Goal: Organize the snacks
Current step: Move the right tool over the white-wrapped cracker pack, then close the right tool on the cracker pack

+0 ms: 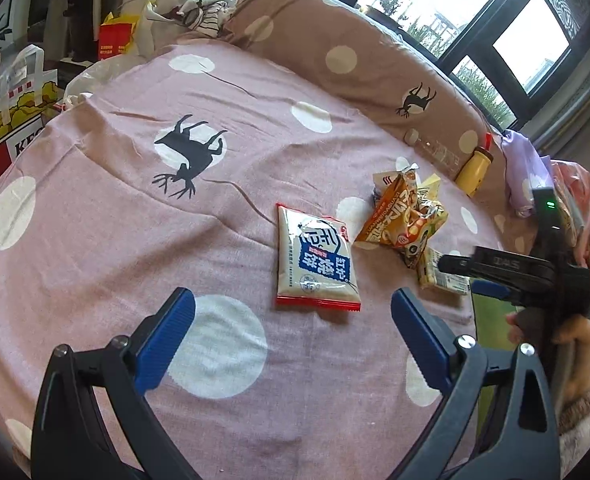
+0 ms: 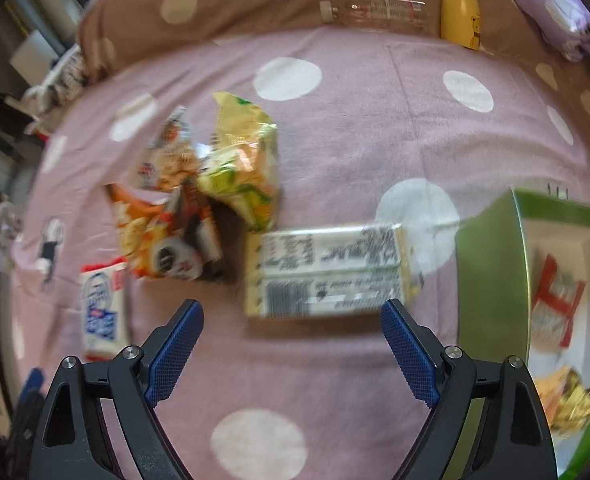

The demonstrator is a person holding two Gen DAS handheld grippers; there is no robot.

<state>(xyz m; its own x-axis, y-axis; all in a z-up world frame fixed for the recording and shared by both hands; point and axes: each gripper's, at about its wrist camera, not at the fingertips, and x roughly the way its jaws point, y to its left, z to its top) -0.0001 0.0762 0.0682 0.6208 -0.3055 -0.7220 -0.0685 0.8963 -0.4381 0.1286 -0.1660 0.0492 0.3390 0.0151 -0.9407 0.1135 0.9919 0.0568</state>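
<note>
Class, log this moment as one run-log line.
left gripper: open, empty | right gripper: open, before white rectangular printed snack pack | green box: holds some snacks | pink dotted sheet

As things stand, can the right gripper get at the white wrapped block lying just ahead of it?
Probably yes. The right gripper is open, and the white wrapped block lies flat on the bedspread just beyond its fingertips, its near side bare. The green box sits off to one side.

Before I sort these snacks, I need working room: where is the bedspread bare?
Bare: the wide stretch left of the white packet, around the deer print, and the strip near the left claw. Crowded: the snack pile and green box at right.
</note>
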